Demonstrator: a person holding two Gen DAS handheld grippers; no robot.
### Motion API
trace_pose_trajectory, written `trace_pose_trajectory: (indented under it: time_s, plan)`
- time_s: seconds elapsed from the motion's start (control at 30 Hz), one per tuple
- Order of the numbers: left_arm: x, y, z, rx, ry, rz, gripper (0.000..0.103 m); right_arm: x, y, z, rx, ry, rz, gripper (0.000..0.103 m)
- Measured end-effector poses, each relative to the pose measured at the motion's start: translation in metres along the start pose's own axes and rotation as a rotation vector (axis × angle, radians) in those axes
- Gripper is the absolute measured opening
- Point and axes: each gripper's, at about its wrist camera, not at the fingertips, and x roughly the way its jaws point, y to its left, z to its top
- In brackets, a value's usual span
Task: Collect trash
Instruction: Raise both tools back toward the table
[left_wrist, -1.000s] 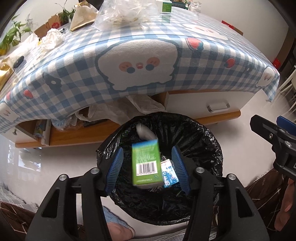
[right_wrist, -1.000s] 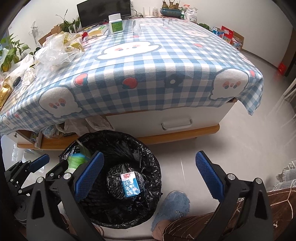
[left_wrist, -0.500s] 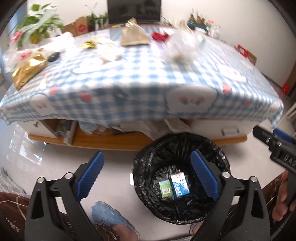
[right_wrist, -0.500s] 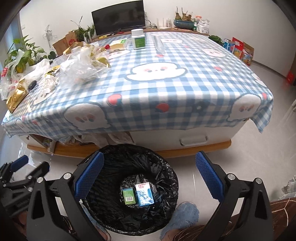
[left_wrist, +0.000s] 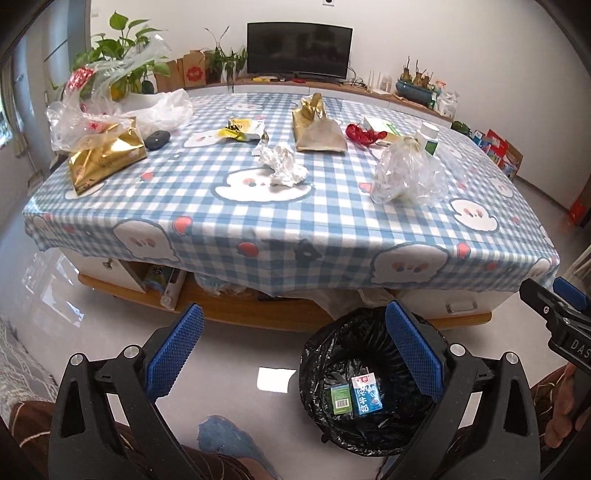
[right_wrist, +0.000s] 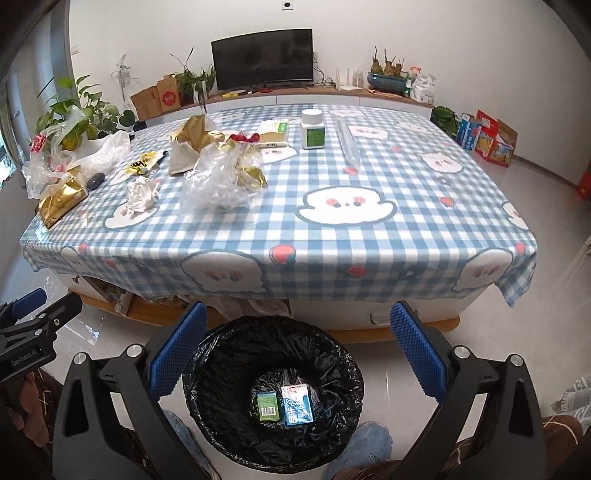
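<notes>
A black-lined trash bin (left_wrist: 321, 343) (right_wrist: 332, 354) stands on the floor in front of the table. A green carton (left_wrist: 341, 397) (right_wrist: 267, 405) and a blue-white milk carton (left_wrist: 365, 394) (right_wrist: 296, 403) lie inside it. My left gripper (left_wrist: 295, 352) is open and empty, above the floor left of the bin. My right gripper (right_wrist: 301, 349) is open and empty over the bin. On the checked tablecloth (left_wrist: 295, 229) lie crumpled white paper (left_wrist: 282, 164) (right_wrist: 140, 192), a clear plastic bag (left_wrist: 408, 177) (right_wrist: 221, 177), gold foil bags (left_wrist: 105, 155) (left_wrist: 317, 127) and a yellow wrapper (left_wrist: 242, 130).
A white-green bottle (right_wrist: 312, 129), a flat box (right_wrist: 273, 133) and a clear tube (right_wrist: 347, 138) stand farther back on the table. Plants (right_wrist: 77, 114), a TV (right_wrist: 263, 59) and boxes (right_wrist: 487, 138) ring the room. A drawer under the table hangs open (left_wrist: 162, 284).
The green carton dropped from my left gripper into the bin. Both grippers then lifted and pulled back, so the tabletop came into view. The left jaws opened wider.
</notes>
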Motion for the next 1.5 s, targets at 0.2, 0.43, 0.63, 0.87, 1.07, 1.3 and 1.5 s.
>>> trace_pose_trajectory:
  time_s: [0.2, 0.43, 0.63, 0.87, 1.07, 1.3, 1.5]
  plan:
    - [-0.014, 0.01, 0.015, -0.007, -0.013, -0.001, 0.097, -0.023, 0.009, 0.022, -0.007, -0.038, 0.016, 0.095]
    - [-0.02, 0.012, 0.037, 0.001, -0.029, -0.004, 0.097, -0.034, 0.019, 0.042, -0.041, -0.066, 0.014, 0.095]
    - [-0.016, 0.008, 0.055, 0.009, -0.026, -0.028, 0.097, -0.03, 0.024, 0.058, -0.036, -0.066, 0.026, 0.095]
    - [0.001, 0.005, 0.075, 0.018, -0.016, -0.028, 0.097, -0.013, 0.03, 0.07, -0.046, -0.054, 0.023, 0.095]
    - [0.026, 0.002, 0.092, 0.042, 0.011, -0.012, 0.097, 0.008, 0.024, 0.086, -0.039, -0.036, 0.019, 0.095]
    - [0.05, 0.006, 0.113, 0.033, 0.032, -0.007, 0.096, 0.041, 0.026, 0.104, -0.053, -0.006, 0.017, 0.095]
    - [0.069, 0.007, 0.129, 0.026, 0.05, -0.002, 0.096, 0.065, 0.037, 0.118, -0.071, 0.013, 0.031, 0.095]
